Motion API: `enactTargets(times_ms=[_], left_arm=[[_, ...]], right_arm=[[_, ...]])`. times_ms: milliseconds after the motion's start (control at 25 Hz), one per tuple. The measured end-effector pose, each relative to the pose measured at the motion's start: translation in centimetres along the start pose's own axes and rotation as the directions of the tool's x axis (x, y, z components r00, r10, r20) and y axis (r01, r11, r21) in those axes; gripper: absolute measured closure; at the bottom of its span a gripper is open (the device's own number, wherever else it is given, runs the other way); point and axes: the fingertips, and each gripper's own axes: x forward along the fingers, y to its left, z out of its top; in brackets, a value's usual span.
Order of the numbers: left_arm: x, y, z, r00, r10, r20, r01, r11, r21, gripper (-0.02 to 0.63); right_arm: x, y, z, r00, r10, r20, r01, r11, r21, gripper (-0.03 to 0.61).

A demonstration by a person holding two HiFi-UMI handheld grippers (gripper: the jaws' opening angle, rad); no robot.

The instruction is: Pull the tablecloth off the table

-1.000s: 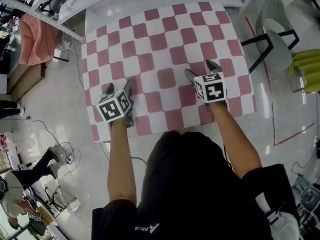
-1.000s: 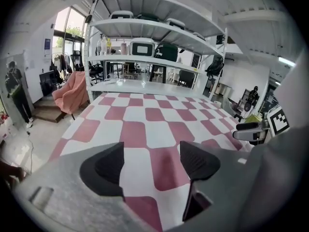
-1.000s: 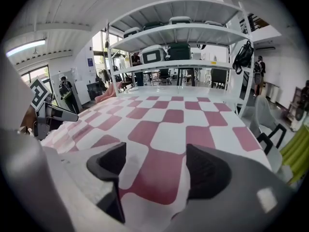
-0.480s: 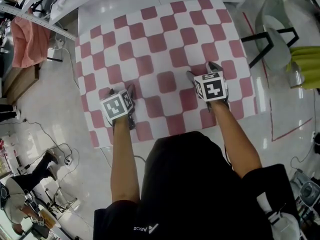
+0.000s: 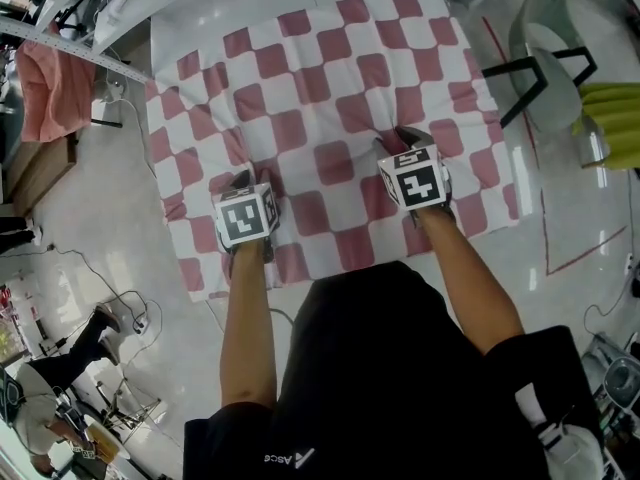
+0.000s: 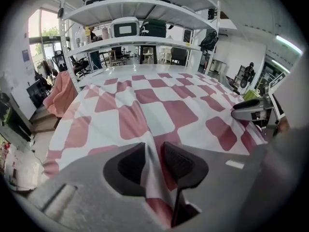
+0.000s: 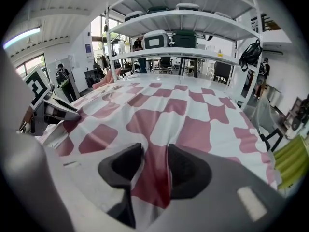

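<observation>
A pink-and-white checked tablecloth [image 5: 320,78] covers the whole table. My left gripper [image 5: 250,180] is down on its near left part and my right gripper [image 5: 398,140] on its near right part. Both sets of jaws have just been closing. In the left gripper view a raised fold of the tablecloth [image 6: 159,100] is pinched between the left gripper's [image 6: 153,161] dark pads. In the right gripper view a pink fold of the tablecloth [image 7: 183,115] is gathered between the right gripper's [image 7: 154,170] pads. Creases spread out from both grips.
A chair [image 5: 545,58] and a yellow-green object [image 5: 610,118] stand to the table's right. A rack with a pink cloth [image 5: 50,78] is on the left, and cables [image 5: 120,298] lie on the floor. A tall shelving unit [image 6: 140,18] stands beyond the table's far end.
Both grippers have come down onto the cloth and their jaws have closed on folds of it. The cloth around them has puckered into creases.
</observation>
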Motion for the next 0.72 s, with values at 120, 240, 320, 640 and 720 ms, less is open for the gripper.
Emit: enactTargets(times_ms=[120, 240, 320, 640, 720], left_arm=[[0.1, -0.7, 0.3, 1.000, 0.005, 0.000, -0.005, 0.999, 0.049, 0.541], [0.3, -1.3, 0.6, 1.000, 0.004, 0.002, -0.004, 0.997, 0.078, 0.583], [0.4, -1.6, 0.7, 1.000, -0.008, 0.004, 0.008, 0.997, 0.075, 0.592], [0.0, -2.7, 0.1, 0.995, -0.088, 0.049, 0.087, 0.996, 0.014, 0.602], [-0.6, -3.2, 0.0, 0.993, -0.102, 0.066, 0.102, 0.995, 0.006, 0.603]], right_arm=[[0.0, 0.8, 0.4, 1.000, 0.007, -0.012, -0.007, 1.000, -0.010, 0.449], [0.1, 1.4, 0.5, 1.000, 0.005, -0.028, -0.006, 1.000, -0.029, 0.508], [0.2, 1.7, 0.5, 0.999, 0.001, -0.032, -0.002, 0.999, -0.042, 0.559], [0.0, 2.8, -0.2, 0.997, 0.082, -0.008, -0.082, 0.996, 0.042, 0.571], [-0.7, 3.5, -0.1, 0.992, 0.127, 0.023, -0.129, 0.989, 0.077, 0.571]])
